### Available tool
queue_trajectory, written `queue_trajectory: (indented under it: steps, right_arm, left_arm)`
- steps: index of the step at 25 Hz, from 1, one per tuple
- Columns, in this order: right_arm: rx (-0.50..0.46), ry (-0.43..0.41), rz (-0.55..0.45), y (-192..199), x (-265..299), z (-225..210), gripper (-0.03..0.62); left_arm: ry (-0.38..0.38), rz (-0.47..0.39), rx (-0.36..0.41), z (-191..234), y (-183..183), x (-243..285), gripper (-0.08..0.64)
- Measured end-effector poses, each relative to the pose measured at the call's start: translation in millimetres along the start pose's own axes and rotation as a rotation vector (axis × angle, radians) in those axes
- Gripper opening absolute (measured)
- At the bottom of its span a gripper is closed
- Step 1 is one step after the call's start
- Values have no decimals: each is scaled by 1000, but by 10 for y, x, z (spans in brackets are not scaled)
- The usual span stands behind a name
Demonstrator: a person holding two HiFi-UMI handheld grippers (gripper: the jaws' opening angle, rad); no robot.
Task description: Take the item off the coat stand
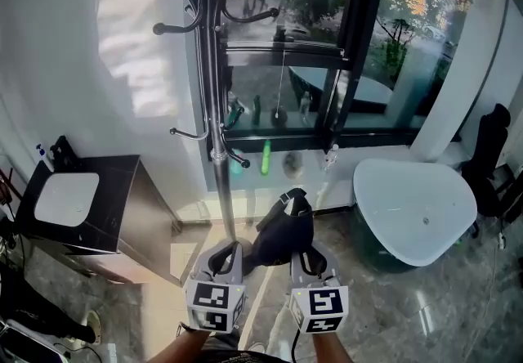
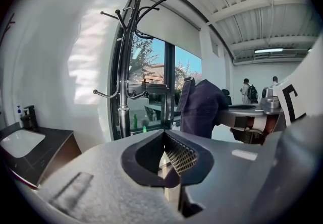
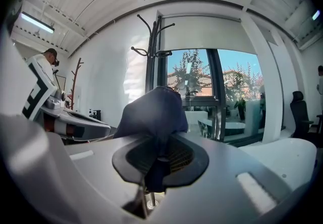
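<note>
A black coat stand (image 1: 214, 108) with bare curved hooks rises in front of the window; it also shows as the stand (image 2: 123, 76) and the stand (image 3: 151, 61) in the gripper views. A dark navy cloth item (image 1: 283, 230) hangs free of the stand, to the right of its pole. My right gripper (image 1: 304, 259) is shut on the item's lower edge, and the cloth (image 3: 154, 112) bunches up above the right gripper (image 3: 157, 160). My left gripper (image 1: 225, 257) is beside it, shut with nothing in it (image 2: 164, 160). The item (image 2: 202, 107) hangs to its right.
A black cabinet with a white basin (image 1: 65, 198) stands at the left wall. A white rounded table (image 1: 413, 206) sits at the right, with a black chair (image 1: 490, 149) beyond. The window (image 1: 327, 67) is behind the stand. People (image 2: 248, 92) stand far off.
</note>
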State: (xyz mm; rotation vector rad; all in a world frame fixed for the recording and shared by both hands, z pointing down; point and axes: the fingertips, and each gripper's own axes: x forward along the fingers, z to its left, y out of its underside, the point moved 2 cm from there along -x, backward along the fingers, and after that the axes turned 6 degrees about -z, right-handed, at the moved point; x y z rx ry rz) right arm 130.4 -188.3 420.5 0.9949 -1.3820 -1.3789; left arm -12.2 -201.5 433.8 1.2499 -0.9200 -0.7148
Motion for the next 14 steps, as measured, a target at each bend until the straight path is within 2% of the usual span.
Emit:
queue_trajectory:
  steps: [14]
  right_arm:
    - [16, -13, -28, -89, -169, -61, 35]
  left_arm:
    - [11, -12, 15, -201, -54, -40, 5]
